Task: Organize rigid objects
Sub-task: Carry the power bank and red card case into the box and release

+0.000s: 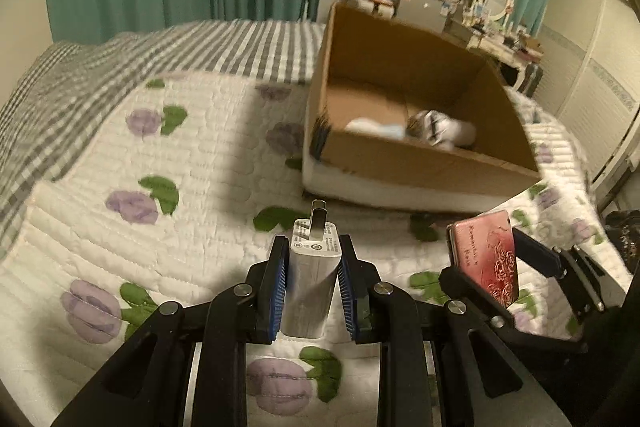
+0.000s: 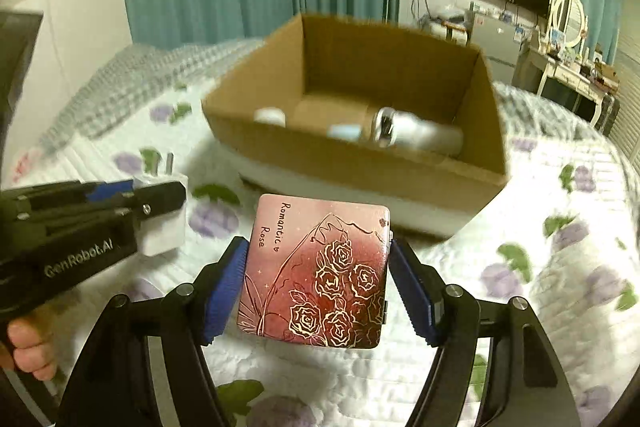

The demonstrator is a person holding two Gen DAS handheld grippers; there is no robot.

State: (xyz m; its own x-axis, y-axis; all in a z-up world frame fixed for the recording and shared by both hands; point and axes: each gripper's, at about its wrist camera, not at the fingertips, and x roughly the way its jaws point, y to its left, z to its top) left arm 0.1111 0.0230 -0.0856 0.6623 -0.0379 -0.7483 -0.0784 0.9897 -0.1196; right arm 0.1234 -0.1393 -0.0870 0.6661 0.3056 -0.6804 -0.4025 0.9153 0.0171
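My left gripper (image 1: 314, 247) is shut on a white charger plug (image 1: 312, 279), whose metal prongs point away from me, above the quilt. In the right wrist view the same left gripper (image 2: 160, 195) holds the plug (image 2: 164, 227) at the left, with a hand on its grip. My right gripper (image 2: 318, 247) is shut on a flat pink case (image 2: 316, 275) printed with gold roses, its blue pads pressing both side edges. The pink case (image 1: 490, 259) also shows at the right of the left wrist view. An open cardboard box (image 2: 360, 163) lies just beyond both grippers.
The cardboard box (image 1: 400, 163) rests on a bed with a white quilt (image 1: 200, 155) printed with purple flowers. Inside it lie a white cylinder (image 2: 424, 135) and other pale items, blurred. Green curtains, a wall screen and a cluttered dresser with a mirror (image 2: 568, 15) stand behind.
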